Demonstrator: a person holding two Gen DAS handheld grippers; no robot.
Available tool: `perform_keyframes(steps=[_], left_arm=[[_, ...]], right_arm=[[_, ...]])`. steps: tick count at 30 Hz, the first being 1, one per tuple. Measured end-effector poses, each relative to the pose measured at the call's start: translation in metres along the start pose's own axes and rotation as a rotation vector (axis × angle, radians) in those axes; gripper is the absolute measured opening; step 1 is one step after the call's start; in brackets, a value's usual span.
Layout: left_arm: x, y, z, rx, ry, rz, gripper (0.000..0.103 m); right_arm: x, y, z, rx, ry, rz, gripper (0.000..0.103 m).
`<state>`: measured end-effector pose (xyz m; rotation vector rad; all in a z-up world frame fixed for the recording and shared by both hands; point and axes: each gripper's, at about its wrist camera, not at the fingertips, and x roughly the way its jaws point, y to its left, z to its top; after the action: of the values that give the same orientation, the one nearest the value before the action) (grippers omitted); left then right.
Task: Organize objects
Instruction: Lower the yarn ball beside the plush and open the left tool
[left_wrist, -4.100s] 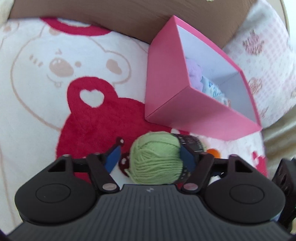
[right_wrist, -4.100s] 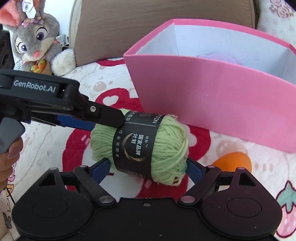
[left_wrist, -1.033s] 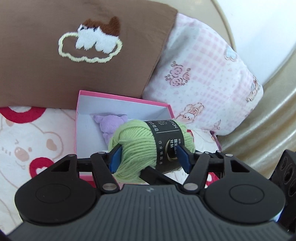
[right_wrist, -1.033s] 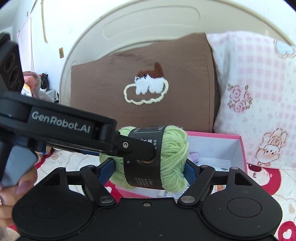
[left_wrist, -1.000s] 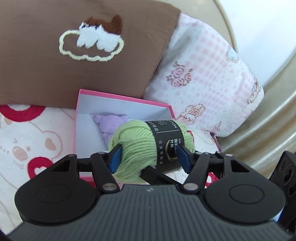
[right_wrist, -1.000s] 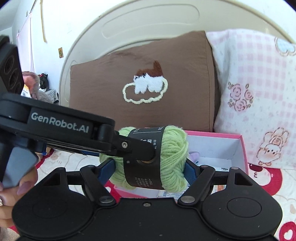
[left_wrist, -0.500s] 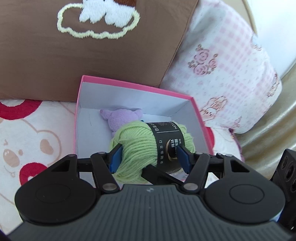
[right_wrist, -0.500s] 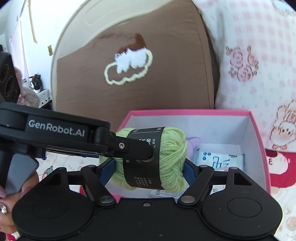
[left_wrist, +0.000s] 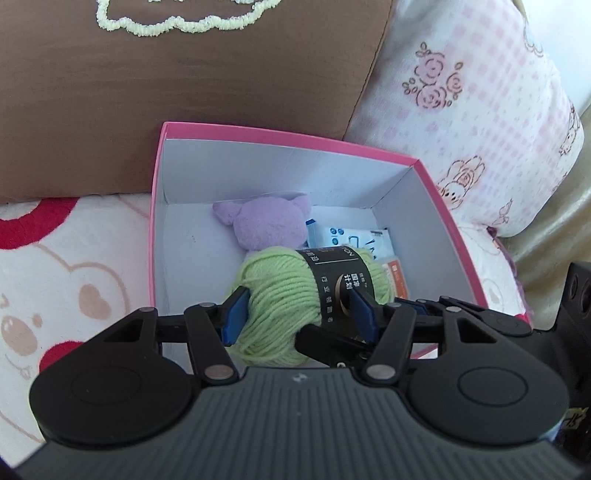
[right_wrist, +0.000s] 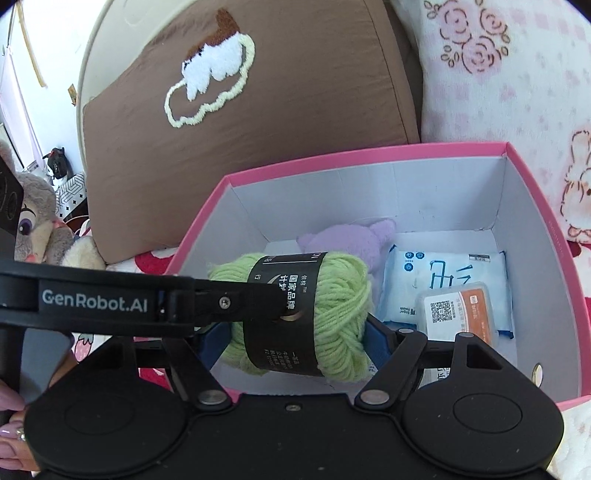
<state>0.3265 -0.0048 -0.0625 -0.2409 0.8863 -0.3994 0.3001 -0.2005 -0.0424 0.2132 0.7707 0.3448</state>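
Note:
A green yarn ball (left_wrist: 280, 295) with a black paper band hangs over the open pink box (left_wrist: 288, 134), just above its white floor. My left gripper (left_wrist: 300, 312) has its blue pads on the ball's two ends, and its jaws are closing on it. My right gripper (right_wrist: 295, 341) is shut on the same yarn ball (right_wrist: 332, 295) from the near side. The left gripper's finger (right_wrist: 221, 306) crosses the right wrist view and presses on the band. Inside the box (right_wrist: 369, 155) lie a purple plush (right_wrist: 343, 240), a tissue pack (right_wrist: 443, 273) and a small orange-labelled case (right_wrist: 458, 314).
A brown pillow (right_wrist: 240, 129) and a pink checked pillow (right_wrist: 517, 74) stand right behind the box. A grey bunny plush (right_wrist: 33, 229) sits far left. The box rests on a bear-print blanket (left_wrist: 74, 277). A person's fingers (right_wrist: 11, 435) show at the lower left.
Both grippers have sunk with the yarn ball from above the box rim to down inside it. The box now fills more of both views.

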Motion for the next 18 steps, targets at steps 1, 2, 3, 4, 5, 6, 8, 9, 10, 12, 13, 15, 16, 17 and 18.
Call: perform_keyframes(steps=[1, 2, 3, 4, 5, 6, 8, 9, 10, 12, 13, 15, 16, 17, 18], left_arm=[[0.001, 0.0, -0.001, 0.007, 0.003, 0.008, 0.058], [0.003, 0.0, -0.002, 0.013, 0.008, 0.017, 0.058], [0.004, -0.001, -0.003, 0.02, 0.009, 0.025, 0.058], [0.005, -0.001, -0.003, 0.027, 0.007, 0.034, 0.058], [0.006, -0.002, -0.004, 0.032, 0.007, 0.042, 0.058], [0.006, -0.002, -0.004, 0.037, 0.008, 0.048, 0.058], [0.007, -0.002, -0.004, 0.039, 0.008, 0.056, 0.058], [0.007, -0.001, -0.005, 0.041, 0.007, 0.06, 0.057], [0.008, -0.001, -0.005, 0.045, 0.007, 0.065, 0.057], [0.009, -0.001, -0.006, 0.056, 0.004, 0.065, 0.057], [0.009, -0.001, -0.006, 0.061, 0.006, 0.063, 0.057], [0.011, -0.001, -0.007, 0.063, 0.01, 0.068, 0.057], [0.011, -0.001, -0.007, 0.063, 0.011, 0.069, 0.057], [0.011, -0.001, -0.007, 0.064, 0.012, 0.069, 0.057], [0.011, 0.0, -0.007, 0.064, 0.012, 0.07, 0.057]], right_arm=[[0.002, -0.001, 0.0, 0.007, 0.007, 0.004, 0.078], [0.003, -0.002, -0.001, 0.013, 0.015, 0.008, 0.078], [0.005, -0.003, -0.001, 0.018, 0.021, 0.01, 0.078], [0.006, -0.003, -0.001, 0.021, 0.025, 0.011, 0.078], [0.006, -0.004, -0.002, 0.024, 0.028, 0.011, 0.078], [0.007, -0.004, -0.002, 0.027, 0.031, 0.012, 0.078], [0.008, -0.004, -0.002, 0.025, 0.033, 0.007, 0.079], [0.008, -0.004, -0.002, 0.02, 0.034, 0.001, 0.079], [0.009, -0.004, -0.003, 0.016, 0.035, -0.007, 0.079], [0.01, -0.003, -0.003, 0.004, 0.039, -0.022, 0.079], [0.009, -0.003, -0.003, -0.002, 0.034, -0.029, 0.078], [0.008, -0.002, -0.004, -0.017, 0.027, -0.036, 0.075], [0.008, -0.001, -0.005, -0.021, 0.025, -0.039, 0.074], [0.008, -0.001, -0.004, -0.021, 0.022, -0.038, 0.073], [0.008, -0.002, -0.004, -0.019, 0.021, -0.035, 0.072]])
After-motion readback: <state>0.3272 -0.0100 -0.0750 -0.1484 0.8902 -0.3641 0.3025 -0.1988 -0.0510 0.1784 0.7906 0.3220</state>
